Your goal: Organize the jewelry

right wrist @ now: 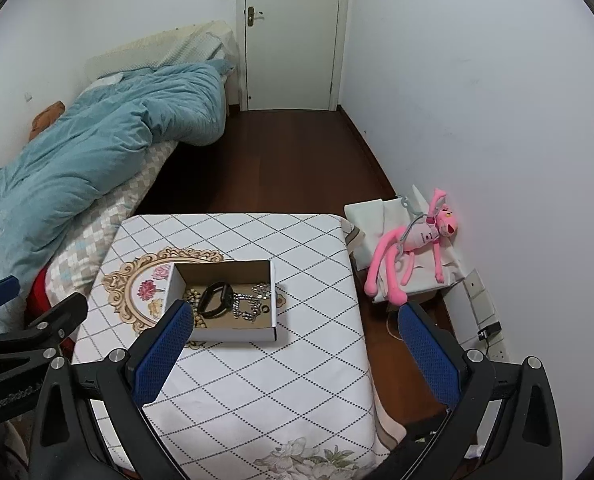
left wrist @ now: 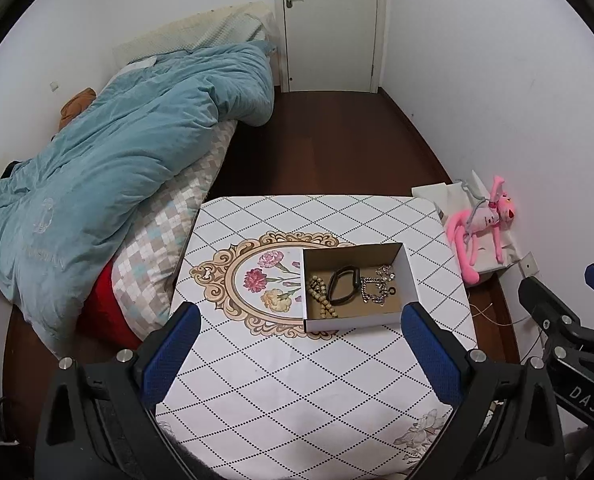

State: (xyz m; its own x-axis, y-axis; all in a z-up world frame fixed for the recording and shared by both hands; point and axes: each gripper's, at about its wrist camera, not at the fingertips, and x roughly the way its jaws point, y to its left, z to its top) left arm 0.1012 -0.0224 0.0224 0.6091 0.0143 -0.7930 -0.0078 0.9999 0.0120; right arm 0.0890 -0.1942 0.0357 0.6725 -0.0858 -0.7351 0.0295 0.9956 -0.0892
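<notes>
Both grippers idle above the near edge of the table (left wrist: 297, 392), nothing held. Left gripper (left wrist: 301, 344): 2 blue pads spread wide, box (left wrist: 353, 322) straight ahead, just past the fingertips. Inside the box, left to right: bead bracelet (left wrist: 320, 296) by the left wall, light, limp, round beads likely to roll out of a pinch, so take a doubled strand; black band (left wrist: 343, 285) in the middle, semi-stiff loop standing proud, easiest pick, clamp across 1 side; silver chain (left wrist: 375, 290) toward the right, heavier, slinky and slippery, pinch a bunched section; small ring (left wrist: 391, 291) beside it, tiny and flat, hardest grab. Right gripper (right wrist: 293, 340): also spread, empty; box lies ahead, toward its left finger.
</notes>
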